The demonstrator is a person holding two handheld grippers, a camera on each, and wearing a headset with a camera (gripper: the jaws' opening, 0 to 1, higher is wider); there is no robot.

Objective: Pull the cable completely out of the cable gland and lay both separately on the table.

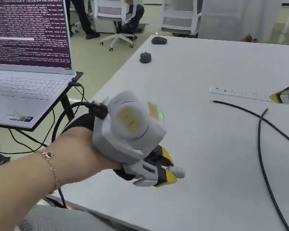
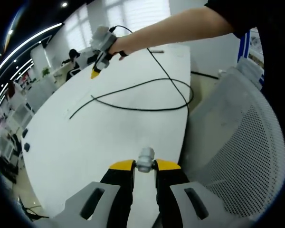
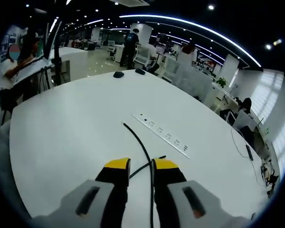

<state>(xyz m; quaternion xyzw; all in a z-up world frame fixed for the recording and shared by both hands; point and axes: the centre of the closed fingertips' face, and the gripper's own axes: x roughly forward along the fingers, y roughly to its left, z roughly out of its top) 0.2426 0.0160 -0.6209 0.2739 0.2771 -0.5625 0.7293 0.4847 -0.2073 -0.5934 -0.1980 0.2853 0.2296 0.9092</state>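
White table: left fingers clamp cable gland; right fingers apart above cable. Laptop text unreadable.

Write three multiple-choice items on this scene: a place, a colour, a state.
1. Where does the cable lie? A on the table; B in a drawer; C on a shelf.
2. What colour is the cable? A red; B black; C white.
3. The left claw is: A open; B shut on the gland; C shut on the cable.
Answers: 1 A, it loops across the white table. 2 B, it looks black. 3 B, the gland sits clamped between its tips.
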